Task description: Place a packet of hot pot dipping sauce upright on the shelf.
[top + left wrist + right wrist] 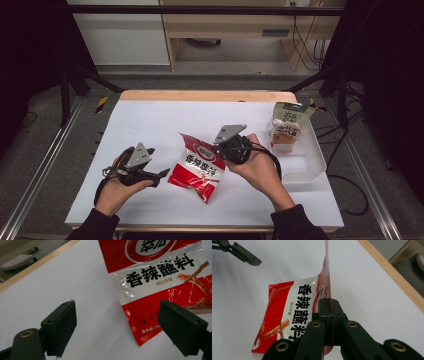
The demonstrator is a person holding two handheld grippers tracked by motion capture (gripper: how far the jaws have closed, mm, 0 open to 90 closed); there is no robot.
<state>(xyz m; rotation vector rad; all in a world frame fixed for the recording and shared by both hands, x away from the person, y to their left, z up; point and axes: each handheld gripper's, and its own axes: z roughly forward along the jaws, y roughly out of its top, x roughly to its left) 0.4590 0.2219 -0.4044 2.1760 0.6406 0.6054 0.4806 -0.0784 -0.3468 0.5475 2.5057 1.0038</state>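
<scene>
The red-and-white foil seasoning packet [197,166] hangs tilted over the white tabletop [150,125], its edge clenched in the right tongs [329,305]. The left tongs [116,322], spread wide, should approach the lower corner squarely.

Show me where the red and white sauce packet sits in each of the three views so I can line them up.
High view: red and white sauce packet at table centre, between both grippers.
Left gripper view: upper right, beyond the open jaws.
Right gripper view: centre-left, its edge pinched in the shut jaws.
Shared landmark: the white table, with its wooden far edge.
</scene>
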